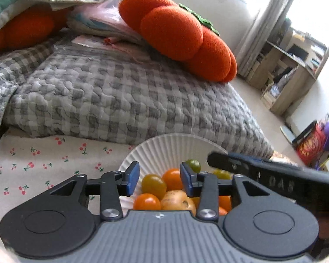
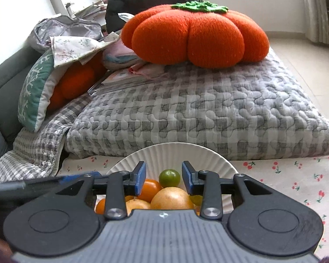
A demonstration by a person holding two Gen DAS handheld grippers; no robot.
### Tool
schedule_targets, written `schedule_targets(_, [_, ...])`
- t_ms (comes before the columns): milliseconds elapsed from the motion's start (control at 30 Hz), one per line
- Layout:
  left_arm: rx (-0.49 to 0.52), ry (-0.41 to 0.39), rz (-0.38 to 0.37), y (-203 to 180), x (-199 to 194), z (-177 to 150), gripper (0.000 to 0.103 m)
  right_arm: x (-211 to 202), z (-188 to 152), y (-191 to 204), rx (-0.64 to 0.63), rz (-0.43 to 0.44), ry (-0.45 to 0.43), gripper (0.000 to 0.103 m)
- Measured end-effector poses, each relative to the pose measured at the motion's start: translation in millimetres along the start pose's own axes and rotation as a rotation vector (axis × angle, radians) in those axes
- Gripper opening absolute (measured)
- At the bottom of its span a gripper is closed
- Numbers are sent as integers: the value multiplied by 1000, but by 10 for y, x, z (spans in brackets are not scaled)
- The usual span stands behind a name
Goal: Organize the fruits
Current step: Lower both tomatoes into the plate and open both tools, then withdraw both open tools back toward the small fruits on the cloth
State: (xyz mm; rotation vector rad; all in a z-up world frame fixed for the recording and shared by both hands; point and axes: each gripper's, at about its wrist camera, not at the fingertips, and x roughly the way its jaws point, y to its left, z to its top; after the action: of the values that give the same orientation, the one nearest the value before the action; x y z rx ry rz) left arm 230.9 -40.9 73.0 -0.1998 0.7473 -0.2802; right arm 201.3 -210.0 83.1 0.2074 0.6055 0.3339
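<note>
On the cherry-print sheet [image 2: 296, 182], beside a grey checked quilt [image 2: 186, 114], both grippers [image 1: 159, 178] [image 2: 164, 176] are hovering with fingers spread, empty, over the ribbed plate [image 2: 164, 153] holding the fruits [image 2: 171, 197].

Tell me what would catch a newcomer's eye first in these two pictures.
Most striking is the big orange pumpkin cushion with its green knitted top, sitting at the far end of the grey checked quilt. Next comes the white ribbed plate on the cherry-print sheet, heaped with small orange, yellow and green fruits. Both the left hand-held gripper and right hand-held gripper hover open just above it.
</note>
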Motion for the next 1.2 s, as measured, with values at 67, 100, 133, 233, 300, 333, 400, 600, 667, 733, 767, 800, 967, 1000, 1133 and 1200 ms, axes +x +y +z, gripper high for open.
schedule_targets(67, [-1, -8, -1, 8, -47, 12, 36, -49, -18, 6, -12, 0, -2, 35])
schedule_targets(100, [2, -10, 1, 9, -64, 10, 37, -68, -28, 6, -15, 2, -1, 35])
schedule_targets(133, [3, -10, 8, 14, -75, 3, 38, -85, -42, 10, -21, 0, -1, 35])
schedule_targets(233, [-8, 0, 23, 39, -99, -21, 38, -121, -80, 20, -31, -1, 6, 35])
schedule_targets(300, [-3, 0, 39, 42, -120, -40, 39, -149, -101, 37, -38, 1, 11, 35])
schedule_targets(333, [9, 1, 53, 30, -136, -51, 39, -164, -112, 50, -43, 1, 13, 35])
schedule_targets(400, [37, -3, 75, -3, -169, -67, 39, -202, -131, 83, -56, 2, 16, 36])
schedule_targets(600, [135, -29, 161, -120, -358, -167, 49, -349, -182, 155, -81, -6, 16, 37])
schedule_targets(667, [166, -41, 197, -172, -406, -203, 50, -402, -196, 186, -87, -15, 12, 37])
schedule_targets(733, [174, -53, 200, -206, -459, -216, 51, -450, -230, 221, -94, -26, 12, 39])
schedule_targets(767, [177, -59, 206, -223, -489, -220, 52, -474, -261, 246, -104, -34, 15, 39])
schedule_targets(800, [186, -66, 211, -248, -526, -224, 52, -485, -293, 264, -111, -40, 17, 39])
schedule_targets(967, [249, -107, 260, -379, -743, -258, 63, -508, -384, 384, -136, -58, 37, 40])
schedule_targets(1000, [258, -110, 270, -386, -781, -270, 64, -519, -387, 430, -145, -60, 37, 40])
schedule_targets(1133, [241, -95, 289, -323, -861, -300, 65, -611, -386, 617, -187, -62, 28, 43])
schedule_targets(1200, [235, -97, 296, -292, -932, -304, 65, -672, -382, 697, -208, -61, 22, 45])
